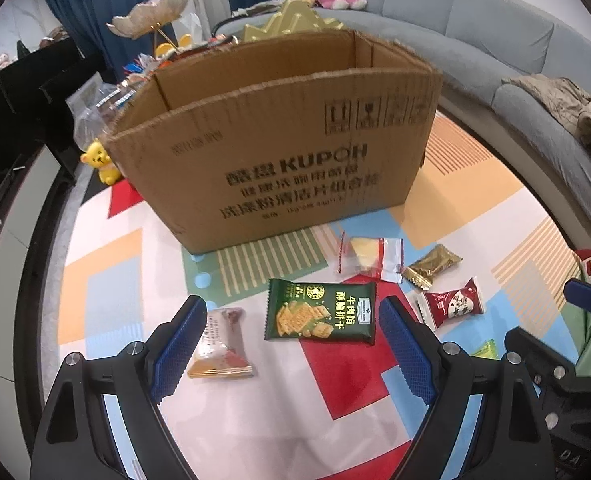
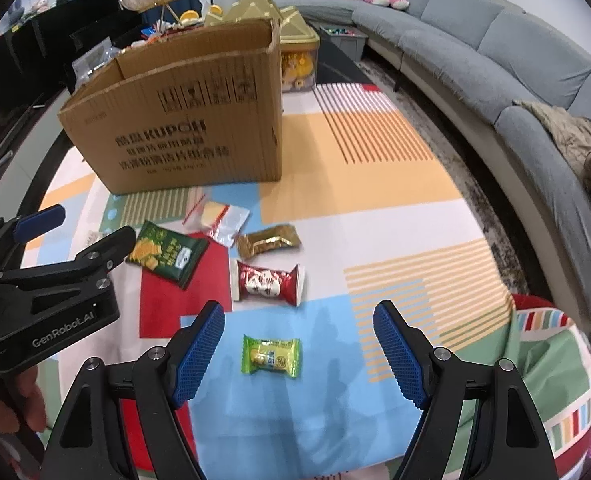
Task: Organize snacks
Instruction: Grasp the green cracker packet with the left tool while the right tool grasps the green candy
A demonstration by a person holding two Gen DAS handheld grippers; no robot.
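Your right gripper (image 2: 298,344) hangs with its jaws spread wide and empty over the light-green candy packet (image 2: 271,357), which lies flat on the patterned worktop (image 2: 375,184) between the blue pads; beyond it sit the red-and-white snack (image 2: 269,283), the gold packet (image 2: 268,241) and the clear zip bag (image 2: 219,218), near one another but apart; your left gripper (image 1: 293,334) also has its jaws released, holding nothing, with the dark green cracker pack (image 1: 321,311) lying between them and the brown-and-orange wrapper (image 1: 220,346) just beside the left pad; the open cardboard box (image 1: 279,148) stands upright behind the snacks, well back from both grippers; a grey sofa (image 2: 495,40) curves along the far side.
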